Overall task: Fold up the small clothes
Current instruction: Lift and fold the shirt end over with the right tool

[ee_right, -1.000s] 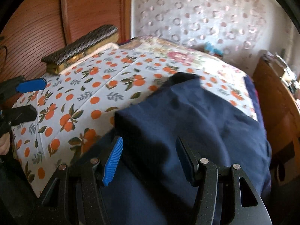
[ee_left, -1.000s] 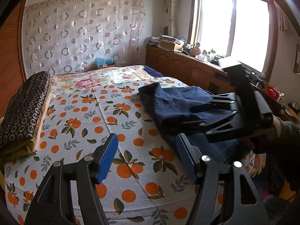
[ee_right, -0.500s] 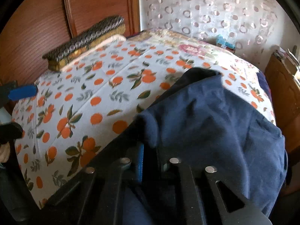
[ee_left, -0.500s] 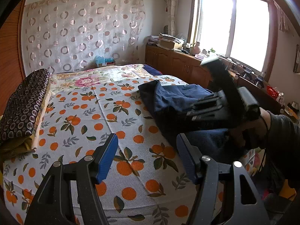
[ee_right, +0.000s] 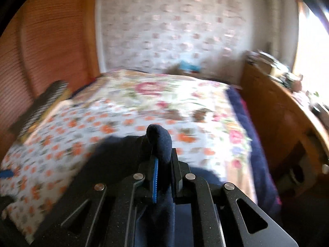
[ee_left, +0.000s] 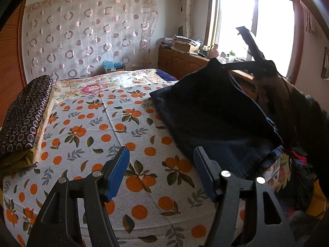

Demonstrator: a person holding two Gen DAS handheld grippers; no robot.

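Note:
A navy blue garment (ee_left: 216, 119) lies on the right side of the bed, and one corner of it is lifted into the air. My right gripper (ee_right: 163, 160) is shut on that corner, with a fold of the navy blue garment (ee_right: 161, 142) sticking out past the pads. In the left wrist view the right gripper (ee_left: 228, 66) is up by the window, held by a hand in a dark sleeve. My left gripper (ee_left: 161, 166) stands open over the near part of the orange-print bedsheet (ee_left: 107, 135), with nothing between its fingers.
A folded dark patterned blanket (ee_left: 24, 115) sits on the bed's left side. A wooden sideboard (ee_left: 181, 61) with clutter runs under the window on the right. A wooden headboard wall (ee_right: 51, 41) stands on the left. A dark pile of clothes (ee_left: 298, 185) lies off the bed's near right corner.
My right gripper closed on the edge of the navy garment, then rose and swung toward the window, lifting the cloth off the bed. The left gripper stayed still and open.

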